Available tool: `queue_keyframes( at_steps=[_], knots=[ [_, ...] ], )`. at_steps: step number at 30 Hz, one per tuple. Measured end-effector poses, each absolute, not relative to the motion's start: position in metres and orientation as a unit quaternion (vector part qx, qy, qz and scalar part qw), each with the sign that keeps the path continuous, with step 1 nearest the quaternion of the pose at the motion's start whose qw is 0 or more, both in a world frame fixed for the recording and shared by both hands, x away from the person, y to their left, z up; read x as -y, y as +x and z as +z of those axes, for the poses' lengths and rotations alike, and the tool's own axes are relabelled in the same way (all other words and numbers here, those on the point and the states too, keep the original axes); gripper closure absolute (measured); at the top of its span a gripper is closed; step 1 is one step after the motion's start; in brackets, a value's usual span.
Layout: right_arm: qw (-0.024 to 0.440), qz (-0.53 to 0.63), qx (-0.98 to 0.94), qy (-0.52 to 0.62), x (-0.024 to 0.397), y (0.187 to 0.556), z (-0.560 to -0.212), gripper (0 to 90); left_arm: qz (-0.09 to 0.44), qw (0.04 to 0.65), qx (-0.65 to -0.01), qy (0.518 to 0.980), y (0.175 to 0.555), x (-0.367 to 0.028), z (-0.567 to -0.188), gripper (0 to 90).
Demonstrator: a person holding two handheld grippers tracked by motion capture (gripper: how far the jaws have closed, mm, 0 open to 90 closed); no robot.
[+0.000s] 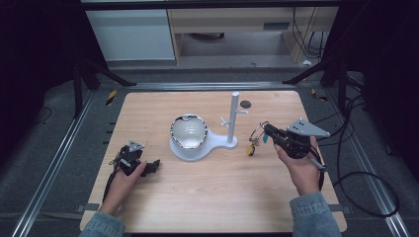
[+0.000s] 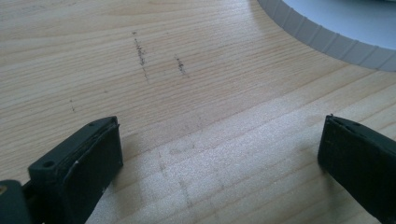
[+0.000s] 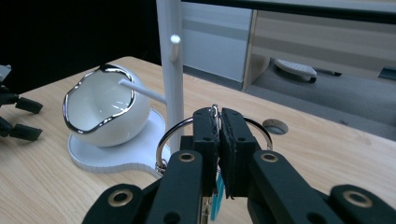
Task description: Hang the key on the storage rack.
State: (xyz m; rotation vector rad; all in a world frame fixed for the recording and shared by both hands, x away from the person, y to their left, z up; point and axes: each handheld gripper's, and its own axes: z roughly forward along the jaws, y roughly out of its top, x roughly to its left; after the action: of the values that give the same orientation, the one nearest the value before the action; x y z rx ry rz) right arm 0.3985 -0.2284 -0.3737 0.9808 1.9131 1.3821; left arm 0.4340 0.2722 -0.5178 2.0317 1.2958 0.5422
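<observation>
At right of the high view, the right tool pinches a key ring, its charms half hidden behind the jaws; the left tool gapes wide on the tabletop.

Matt pale wood table; glossy white bowl, chrome rim; shiny metal key ring.

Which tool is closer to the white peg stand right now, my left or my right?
Right. The right tool, shut on a key ring, sits just beside the white peg stand; the left tool rests open across the bowl.
</observation>
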Motion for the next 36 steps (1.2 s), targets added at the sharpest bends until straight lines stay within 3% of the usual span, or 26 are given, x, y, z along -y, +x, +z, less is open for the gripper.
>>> queue_keyframes(
  at_steps=[36],
  knots=[
    [0.300, 0.529, -0.722, 0.330, 0.206, 0.405, -0.338, 85.6, 0.207, 0.330, -0.495, 0.777, 0.434, -0.272, -0.518, 0.0]
  ],
)
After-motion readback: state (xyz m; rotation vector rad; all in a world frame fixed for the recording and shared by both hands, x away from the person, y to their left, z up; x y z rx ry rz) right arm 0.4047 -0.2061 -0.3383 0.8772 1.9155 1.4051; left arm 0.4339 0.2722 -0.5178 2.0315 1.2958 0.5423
